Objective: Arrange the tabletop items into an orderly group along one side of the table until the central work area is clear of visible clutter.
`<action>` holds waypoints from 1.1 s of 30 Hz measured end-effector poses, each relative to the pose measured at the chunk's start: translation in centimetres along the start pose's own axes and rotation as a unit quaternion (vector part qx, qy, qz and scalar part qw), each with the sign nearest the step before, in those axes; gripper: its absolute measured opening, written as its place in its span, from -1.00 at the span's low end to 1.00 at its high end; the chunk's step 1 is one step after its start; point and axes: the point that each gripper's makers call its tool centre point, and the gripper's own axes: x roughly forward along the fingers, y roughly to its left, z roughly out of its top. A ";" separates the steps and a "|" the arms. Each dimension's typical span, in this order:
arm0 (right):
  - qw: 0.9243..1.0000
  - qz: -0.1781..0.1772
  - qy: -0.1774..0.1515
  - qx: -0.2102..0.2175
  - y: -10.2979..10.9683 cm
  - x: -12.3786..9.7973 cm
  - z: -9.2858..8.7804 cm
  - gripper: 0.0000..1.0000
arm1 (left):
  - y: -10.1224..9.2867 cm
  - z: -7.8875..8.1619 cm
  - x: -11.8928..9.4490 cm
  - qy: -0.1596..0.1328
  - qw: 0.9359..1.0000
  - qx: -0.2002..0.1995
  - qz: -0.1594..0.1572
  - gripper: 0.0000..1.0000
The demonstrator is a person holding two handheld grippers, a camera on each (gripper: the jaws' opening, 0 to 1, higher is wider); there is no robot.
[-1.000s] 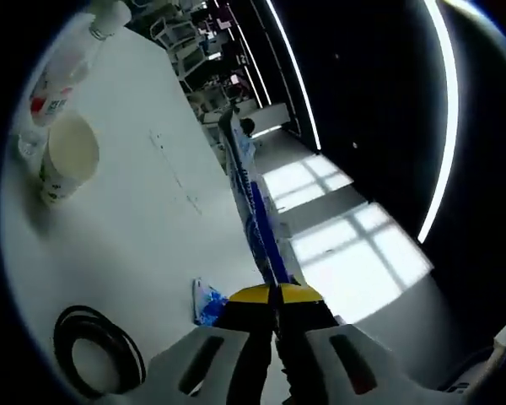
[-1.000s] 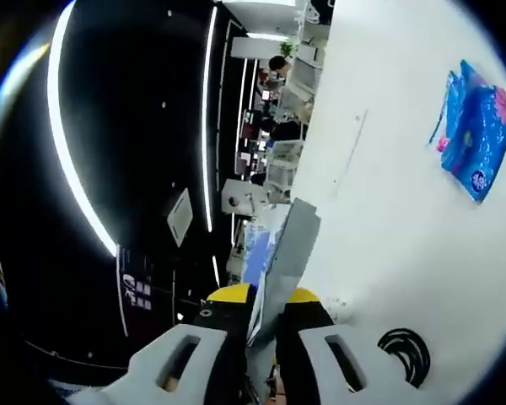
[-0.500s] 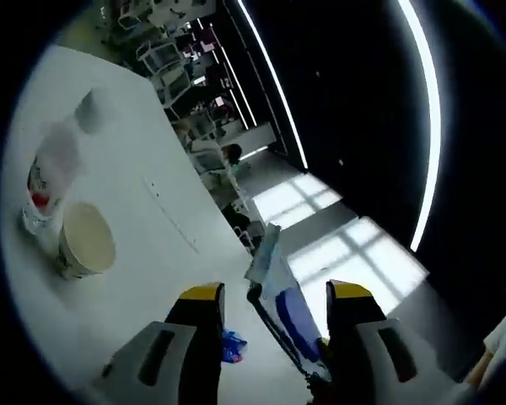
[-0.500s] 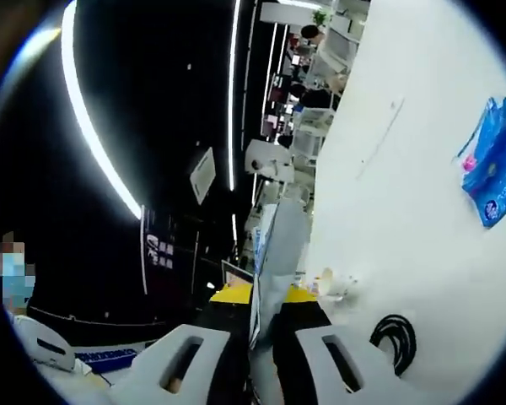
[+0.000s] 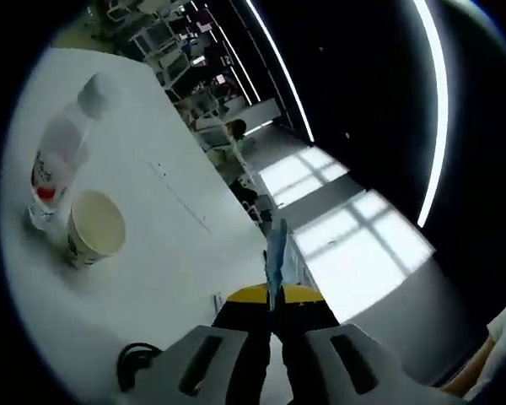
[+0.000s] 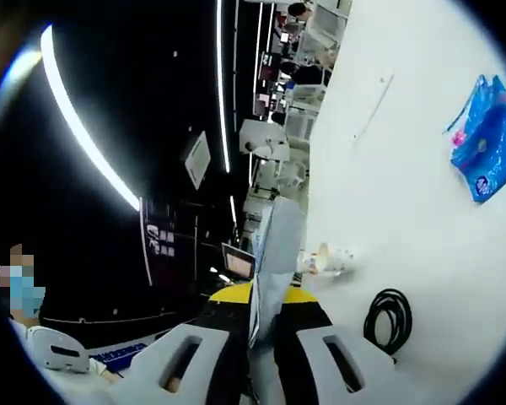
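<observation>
**Both grippers pinched on a thin flat packet above the white table**

Left gripper view: left gripper (image 5: 272, 305), yellow-tipped jaws drawn together on the edge of a thin blue-and-white packet (image 5: 275, 253), seen edge-on as a narrow upright strip (soft, film-like material). White tabletop (image 5: 152, 228), smooth and matte. On it, a clear plastic bottle (image 5: 61, 160) with white cap and red-and-white label lies on its side, its base just beside an open paper cup (image 5: 94, 238), cream inside, standing upright. A black coiled cable (image 5: 137, 364) lies near the jaw base, partly cut off by it.

Right gripper view: right gripper (image 6: 270, 297), jaws closed to a narrow slit on the grey-white flat packet (image 6: 274, 245), which rises straight up from between the tips. On the table (image 6: 405, 211): a glossy blue pouch (image 6: 487, 139) with pink markings lies flat, well apart from the rest. Black cable coil (image 6: 386, 319) near the gripper; the paper cup (image 6: 329, 259) lies beyond it (bottle too blurred to make out).
</observation>
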 end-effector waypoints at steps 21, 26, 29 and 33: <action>0.987 -0.101 -0.093 -0.088 -4.1 -0.4 1.8 -0.98 | 2.5 0.5 -1.0 -0.095 0.993 -0.055 0.048 -1.00; 0.971 -0.177 -0.093 -0.131 -6.5 -0.8 1.8 -1.00 | 4.3 -0.9 -0.9 -0.075 0.992 -0.014 0.101 -1.00; 0.969 -0.190 -0.096 -0.125 -7.5 -0.4 1.9 -1.00 | 6.3 -1.4 -0.7 -0.062 0.989 -0.008 0.133 -1.00; 0.964 -0.216 -0.092 -0.124 -9.2 -0.3 2.0 -1.00 | 7.9 -1.8 -0.3 -0.054 0.987 -0.009 0.152 -1.00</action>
